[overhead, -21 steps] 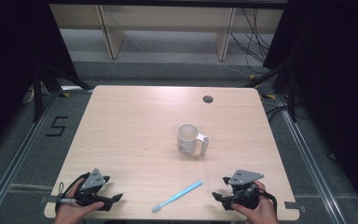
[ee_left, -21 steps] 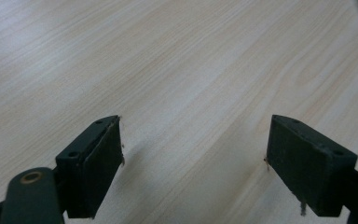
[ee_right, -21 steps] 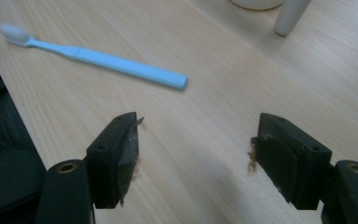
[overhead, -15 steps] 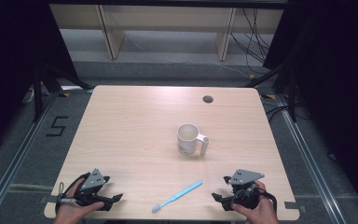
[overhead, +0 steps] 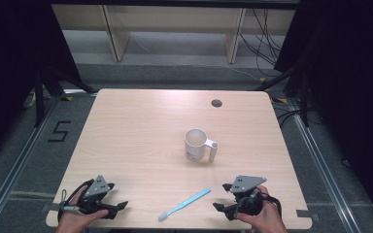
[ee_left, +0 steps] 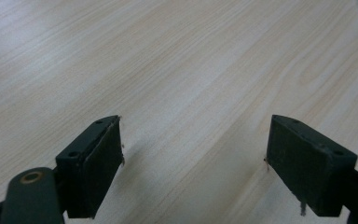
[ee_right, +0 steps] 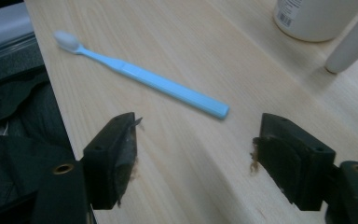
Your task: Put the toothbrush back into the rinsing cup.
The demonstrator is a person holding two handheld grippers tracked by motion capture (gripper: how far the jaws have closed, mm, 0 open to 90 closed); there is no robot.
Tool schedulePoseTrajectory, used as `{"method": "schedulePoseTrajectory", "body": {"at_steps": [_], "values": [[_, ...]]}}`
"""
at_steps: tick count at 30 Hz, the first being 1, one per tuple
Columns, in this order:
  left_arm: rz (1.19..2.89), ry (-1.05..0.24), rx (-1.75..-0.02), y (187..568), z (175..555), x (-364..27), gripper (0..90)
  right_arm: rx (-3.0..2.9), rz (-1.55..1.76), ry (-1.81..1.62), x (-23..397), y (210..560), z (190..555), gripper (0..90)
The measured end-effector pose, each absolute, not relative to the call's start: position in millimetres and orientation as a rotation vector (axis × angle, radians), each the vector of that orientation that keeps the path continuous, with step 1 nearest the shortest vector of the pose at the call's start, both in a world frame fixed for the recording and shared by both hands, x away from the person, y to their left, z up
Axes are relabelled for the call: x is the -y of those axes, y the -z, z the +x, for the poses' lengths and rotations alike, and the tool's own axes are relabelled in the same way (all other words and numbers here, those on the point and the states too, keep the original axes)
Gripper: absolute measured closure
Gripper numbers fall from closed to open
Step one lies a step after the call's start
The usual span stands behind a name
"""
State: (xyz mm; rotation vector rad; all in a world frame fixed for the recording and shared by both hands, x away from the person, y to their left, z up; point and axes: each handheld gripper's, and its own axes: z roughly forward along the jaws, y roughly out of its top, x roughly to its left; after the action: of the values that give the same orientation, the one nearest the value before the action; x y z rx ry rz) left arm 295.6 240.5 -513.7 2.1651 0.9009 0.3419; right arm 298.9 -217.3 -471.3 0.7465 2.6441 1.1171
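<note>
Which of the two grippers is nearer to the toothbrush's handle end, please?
The right gripper. The toothbrush lies slantwise between the two, its plain handle end towards that gripper, while its bristle head points towards the left gripper.

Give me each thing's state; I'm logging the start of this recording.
Mug: upright, looks empty, handle toward the right.
Toothbrush: flat on the table, untouched.
Left claw: open, holding nothing.
Right claw: open, holding nothing, short of the toothbrush.
</note>
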Motion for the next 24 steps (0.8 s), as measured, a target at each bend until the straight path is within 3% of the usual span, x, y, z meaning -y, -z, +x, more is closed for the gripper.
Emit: {"method": "schedulePoseTrajectory", "body": {"at_steps": [7,24], "values": [[2.169,-0.347,-0.89,513,296,-242,17.7,-2.688,0.637,-1.072,204,466,301,38.6],[2.169,-0.35,-0.901,513,295,-243,17.8,-2.807,0.428,-0.94,160,463,311,45.0]]}}
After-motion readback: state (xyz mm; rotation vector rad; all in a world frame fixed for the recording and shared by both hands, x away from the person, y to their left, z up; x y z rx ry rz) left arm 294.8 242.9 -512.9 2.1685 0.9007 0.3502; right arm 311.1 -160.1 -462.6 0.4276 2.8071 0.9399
